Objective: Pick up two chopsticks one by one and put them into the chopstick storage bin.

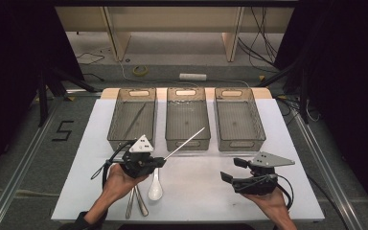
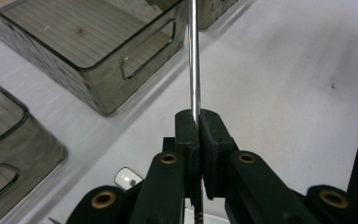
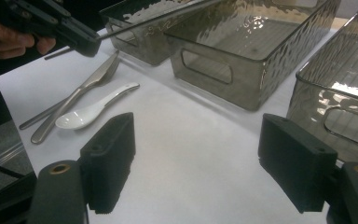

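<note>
Clamped between the closed jaws of the left gripper [image 1: 160, 159] is a thin metal rod [image 1: 184, 142], most likely a single chopstick, gripped near one end so that the rest of it slants up and to the right, its free tip lying over the near end of the middle bin [image 1: 188, 117]. In the left gripper view the rod [image 2: 194, 56] is seen rising straight from between the two black pads [image 2: 186, 135], which are pressed tight against it, with a grey bin [image 2: 86, 46] just to the left. The right gripper [image 1: 233, 169] is held low over the right near part of the white table [image 1: 196, 191], its jaws spread wide with nothing between them; in the right gripper view bare tabletop is seen between the two pads [image 3: 114, 149]. Three grey, see-through bins are set side by side across the far half of the table: a left bin [image 1: 133, 117] in which another thin rod is lying, the middle bin, and a right bin [image 1: 238, 117]. On the near left part of the table, just right of the left hand [image 1: 120, 184], a white spoon [image 1: 155, 189] is resting beside two pieces of metal cutlery [image 1: 136, 203]; in the right gripper view these are seen lying close together, handles pointing toward the bins.
</note>
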### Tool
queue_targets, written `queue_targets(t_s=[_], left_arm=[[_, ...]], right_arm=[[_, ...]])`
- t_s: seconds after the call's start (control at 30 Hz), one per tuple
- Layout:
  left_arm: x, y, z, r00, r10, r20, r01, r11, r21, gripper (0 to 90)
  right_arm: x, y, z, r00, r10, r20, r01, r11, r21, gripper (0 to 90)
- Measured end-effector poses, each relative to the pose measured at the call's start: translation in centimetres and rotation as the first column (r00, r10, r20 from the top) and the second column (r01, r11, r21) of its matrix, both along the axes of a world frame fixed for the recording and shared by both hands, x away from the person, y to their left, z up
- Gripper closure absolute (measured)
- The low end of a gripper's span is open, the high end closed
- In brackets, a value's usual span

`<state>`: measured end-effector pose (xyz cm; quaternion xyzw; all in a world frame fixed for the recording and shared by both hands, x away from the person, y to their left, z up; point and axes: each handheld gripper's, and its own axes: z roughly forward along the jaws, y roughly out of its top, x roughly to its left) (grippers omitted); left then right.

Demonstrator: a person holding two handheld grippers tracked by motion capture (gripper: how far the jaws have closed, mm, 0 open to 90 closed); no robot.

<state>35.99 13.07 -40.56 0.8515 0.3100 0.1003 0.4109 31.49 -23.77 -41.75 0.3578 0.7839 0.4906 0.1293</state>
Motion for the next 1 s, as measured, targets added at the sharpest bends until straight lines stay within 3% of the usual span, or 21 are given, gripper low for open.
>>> queue_targets(t_s=[0.27, 0.4, 0.63, 1.0], left_arm=[[1.2, 2.0, 0.9, 0.9953, 0.096, 0.008, -0.096, 0.9938, -0.056, 86.2], [2.2, 3.3, 1.0, 0.9881, 0.153, -0.01, -0.154, 0.9834, -0.097, 86.2], [3.8, 5.0, 1.4, 0.9737, 0.227, -0.015, -0.228, 0.9683, -0.102, 86.2], [6.9, 7.4, 1.6, 0.9304, 0.367, -0.003, -0.366, 0.9276, -0.076, 86.2]], right_arm=[[-0.3, 0.0, -0.3, 1.0, -0.006, 0.0, 0.006, 1.0, -0.006, 26.5], [-0.6, -0.2, -0.4, 0.9993, -0.028, 0.023, 0.027, 0.9995, 0.017, 26.4], [-0.8, -0.2, -0.5, 0.999, -0.035, 0.028, 0.035, 0.9991, 0.023, 26.4], [-1.4, -0.1, -0.5, 0.9993, -0.025, 0.03, 0.024, 0.9995, 0.018, 26.3]])
